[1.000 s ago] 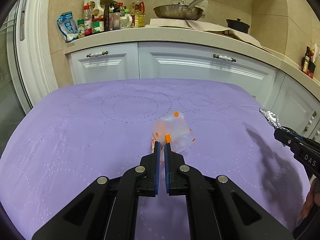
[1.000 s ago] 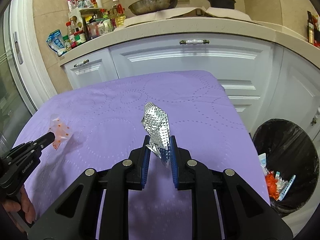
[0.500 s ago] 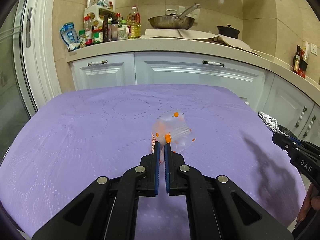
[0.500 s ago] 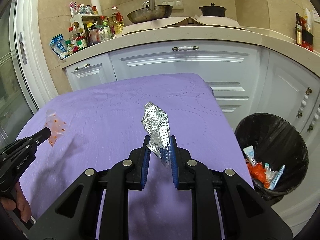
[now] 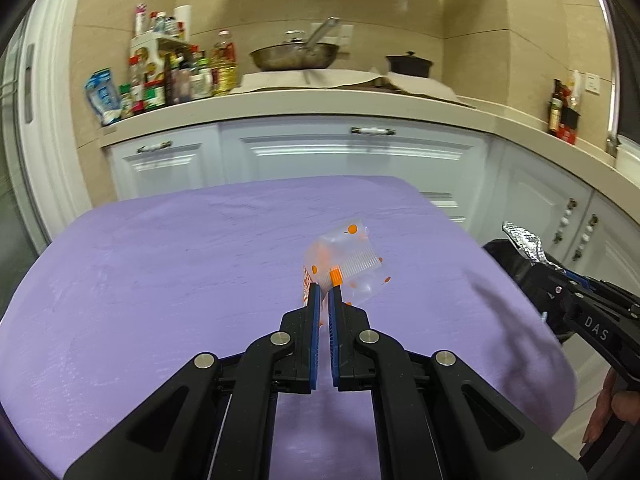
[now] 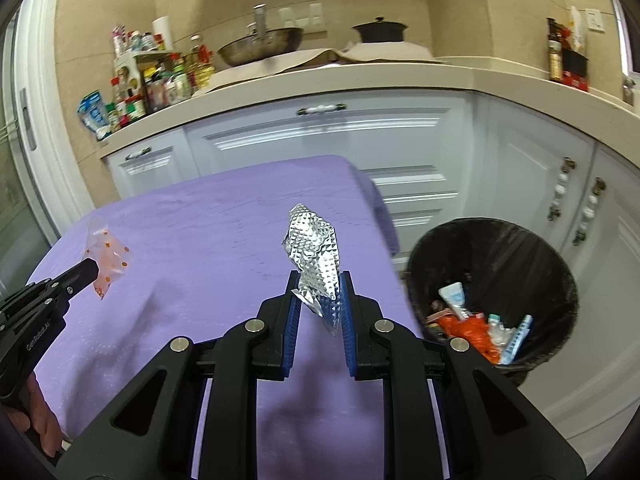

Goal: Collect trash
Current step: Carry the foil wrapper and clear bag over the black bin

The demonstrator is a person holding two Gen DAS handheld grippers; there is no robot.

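My left gripper (image 5: pixel 324 292) is shut on a clear plastic wrapper with orange dots (image 5: pixel 348 264), held above the purple tablecloth (image 5: pixel 180 264). The same wrapper (image 6: pixel 108 258) shows at the left of the right wrist view. My right gripper (image 6: pixel 320 284) is shut on a crumpled piece of silver foil (image 6: pixel 314 252), which stands up between its blue pads near the table's right edge. A black bin (image 6: pixel 494 248) lined with a black bag stands on the floor right of the table, with several pieces of trash inside. The foil (image 5: pixel 524 242) also appears at the right in the left wrist view.
White cabinets (image 6: pixel 340 136) run behind and to the right of the table. The countertop (image 5: pixel 320 100) carries bottles and jars (image 5: pixel 172 76), a metal pan (image 5: pixel 294 56) and a black pot (image 5: pixel 408 65). A person's hand (image 6: pixel 38 420) holds the left gripper's handle.
Both grippers have moved right across the table with their trash still held. The bin has come further into the right wrist view, and the table's right edge is nearer in both views.
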